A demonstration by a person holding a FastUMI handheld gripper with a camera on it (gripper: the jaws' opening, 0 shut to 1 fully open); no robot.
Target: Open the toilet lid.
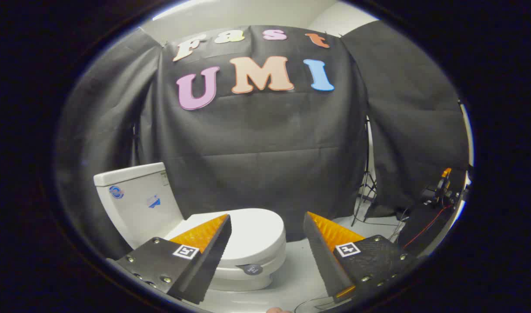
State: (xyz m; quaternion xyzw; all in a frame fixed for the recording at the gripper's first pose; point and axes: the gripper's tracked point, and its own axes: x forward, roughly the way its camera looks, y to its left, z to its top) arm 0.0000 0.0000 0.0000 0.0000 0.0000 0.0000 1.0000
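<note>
lid point(252, 228): was down flat on toilet point(241, 278)
gripper point(267, 219): fingers spread wide, gripping nothing
handling: likely rigid, light, slick plastic, hinged at tank point(137, 200)
hold: front lip

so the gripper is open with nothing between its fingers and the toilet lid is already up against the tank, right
Not quite. The gripper is open with nothing held between its fingers, but the toilet lid is down, lying flat over the bowl, not up against the tank. The gripper view shows it closed, just beyond the fingers.
</note>
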